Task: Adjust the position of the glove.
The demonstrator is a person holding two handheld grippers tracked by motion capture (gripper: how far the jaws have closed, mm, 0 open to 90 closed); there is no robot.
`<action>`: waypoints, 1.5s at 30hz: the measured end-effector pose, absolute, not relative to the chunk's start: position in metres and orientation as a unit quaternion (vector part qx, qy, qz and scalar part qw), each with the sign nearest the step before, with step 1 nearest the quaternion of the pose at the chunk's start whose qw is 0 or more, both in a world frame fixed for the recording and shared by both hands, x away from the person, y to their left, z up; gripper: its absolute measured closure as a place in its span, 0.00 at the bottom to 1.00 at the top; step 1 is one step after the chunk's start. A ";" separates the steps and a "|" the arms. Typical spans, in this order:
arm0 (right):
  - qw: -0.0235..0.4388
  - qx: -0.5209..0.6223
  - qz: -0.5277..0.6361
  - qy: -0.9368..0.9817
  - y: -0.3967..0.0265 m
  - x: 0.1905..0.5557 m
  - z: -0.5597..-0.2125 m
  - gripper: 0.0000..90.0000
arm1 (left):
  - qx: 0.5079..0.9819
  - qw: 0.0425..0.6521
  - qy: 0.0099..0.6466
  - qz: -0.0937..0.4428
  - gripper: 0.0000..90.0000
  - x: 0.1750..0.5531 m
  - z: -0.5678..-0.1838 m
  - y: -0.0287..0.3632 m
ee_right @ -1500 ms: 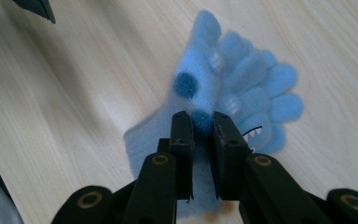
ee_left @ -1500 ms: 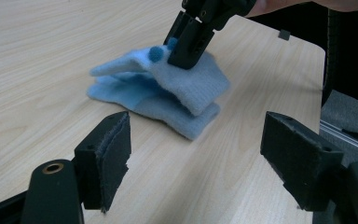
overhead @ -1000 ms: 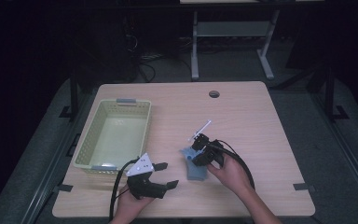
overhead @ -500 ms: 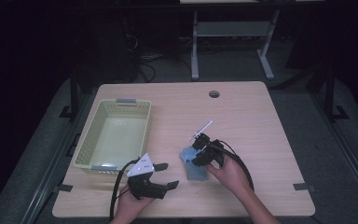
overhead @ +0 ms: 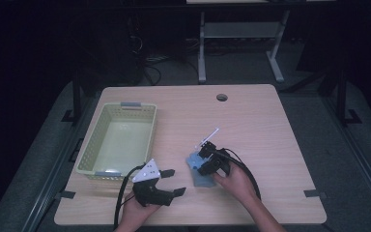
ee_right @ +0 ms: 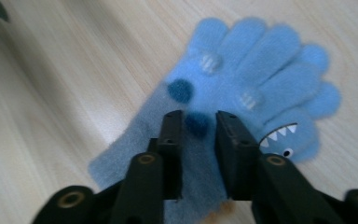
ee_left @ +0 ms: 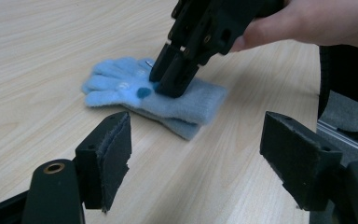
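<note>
A pale wooden worktop [overhead: 270, 145] is seen from above, with a person's two hands coming in from the near edge, each holding a black claw. A light blue knitted glove [ee_right: 242, 98] lies flat on the worktop near the front, right of centre; it bears dark blue dots and a small toothy monster face on one finger. The right claw [ee_right: 199, 122] points down onto the glove, tips resting on the fabric near its middle. Its jaws have just been opening and now stand a little apart, with a narrow strip of glove and one dark dot showing between them, not pinched. The left claw [ee_left: 196, 149] rests low near the front edge, left of the glove and apart from it, jaws spread wide with nothing between them, facing the glove. A pale green basket [overhead: 89, 152] sits on the left side of the worktop, well apart from the glove.
</note>
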State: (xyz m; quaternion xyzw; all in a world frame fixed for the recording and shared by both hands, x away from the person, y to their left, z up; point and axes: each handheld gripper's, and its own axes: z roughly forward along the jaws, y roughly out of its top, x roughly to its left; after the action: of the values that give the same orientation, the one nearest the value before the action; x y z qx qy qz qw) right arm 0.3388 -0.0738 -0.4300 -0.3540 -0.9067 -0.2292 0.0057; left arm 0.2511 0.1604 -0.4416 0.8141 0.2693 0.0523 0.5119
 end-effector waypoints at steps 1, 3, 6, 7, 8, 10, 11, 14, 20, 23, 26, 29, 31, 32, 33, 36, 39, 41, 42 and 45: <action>0.006 -0.354 -0.229 -0.907 -0.074 0.339 -0.430 0.77 | 0.814 0.512 0.269 0.052 0.27 0.251 -0.442 0.160; 0.010 -0.358 -0.240 -0.902 -0.079 0.337 -0.427 0.72 | 0.813 0.512 0.273 0.049 0.27 0.252 -0.443 0.160; 0.009 -0.363 -0.254 -0.897 -0.086 0.335 -0.424 0.66 | 0.813 0.510 0.277 0.043 0.28 0.253 -0.444 0.159; 0.013 -0.369 -0.256 -0.893 -0.090 0.334 -0.423 0.64 | 0.811 0.512 0.281 0.040 0.28 0.253 -0.445 0.158; 0.011 -0.372 -0.266 -0.889 -0.095 0.333 -0.422 0.62 | 0.811 0.510 0.285 0.032 0.28 0.255 -0.446 0.158; 0.015 -0.380 -0.281 -0.881 -0.102 0.331 -0.420 0.58 | 0.808 0.511 0.294 0.021 0.28 0.258 -0.448 0.156; 0.015 -0.380 -0.281 -0.881 -0.102 0.331 -0.420 0.58 | 0.808 0.511 0.294 0.021 0.28 0.258 -0.448 0.156; 0.019 -0.404 -0.298 -0.865 -0.116 0.327 -0.421 0.50 | 0.796 0.510 0.326 -0.014 0.28 0.264 -0.452 0.156; 0.027 -0.426 -0.313 -0.848 -0.129 0.321 -0.425 0.48 | 0.785 0.507 0.353 -0.046 0.32 0.269 -0.454 0.152; 0.036 -0.438 -0.329 -0.836 -0.135 0.319 -0.427 0.48 | 0.781 0.502 0.367 -0.058 0.34 0.273 -0.454 0.147; 0.041 -0.442 -0.338 -0.830 -0.137 0.316 -0.426 0.49 | 0.774 0.489 0.394 -0.080 0.36 0.287 -0.455 0.139; 0.039 -0.441 -0.346 -0.828 -0.139 0.315 -0.426 0.55 | 0.764 0.488 0.411 -0.101 0.37 0.292 -0.458 0.136; 0.043 -0.447 -0.356 -0.820 -0.142 0.315 -0.428 0.56 | 0.752 0.487 0.430 -0.115 0.38 0.297 -0.461 0.134; 0.046 -0.452 -0.358 -0.816 -0.143 0.315 -0.430 0.56 | 0.744 0.488 0.439 -0.125 0.38 0.299 -0.462 0.133; 0.049 -0.453 -0.360 -0.814 -0.145 0.315 -0.431 0.56 | 0.741 0.487 0.444 -0.129 0.39 0.300 -0.463 0.133; 0.069 -0.467 -0.372 -0.800 -0.149 0.314 -0.437 0.55 | 0.743 0.478 0.450 -0.130 0.40 0.304 -0.466 0.130; 0.075 -0.473 -0.373 -0.795 -0.150 0.314 -0.441 0.54 | 0.742 0.472 0.459 -0.131 0.40 0.307 -0.468 0.128; 0.084 -0.475 -0.380 -0.789 -0.152 0.314 -0.444 0.52 | 0.745 0.471 0.453 -0.133 0.40 0.309 -0.470 0.128; 0.094 -0.479 -0.386 -0.783 -0.153 0.315 -0.446 0.52 | 0.745 0.471 0.453 -0.133 0.41 0.309 -0.470 0.128; 0.109 -0.482 -0.391 -0.777 -0.154 0.315 -0.451 0.52 | 0.743 0.472 0.454 -0.137 0.43 0.310 -0.472 0.127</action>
State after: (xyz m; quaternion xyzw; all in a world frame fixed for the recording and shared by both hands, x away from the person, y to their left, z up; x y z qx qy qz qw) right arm 0.3146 -0.1536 -0.4511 -0.4818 -0.7766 -0.3910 0.1085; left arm 0.3104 0.1269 -0.4720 0.7427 0.4543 -0.1372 0.4725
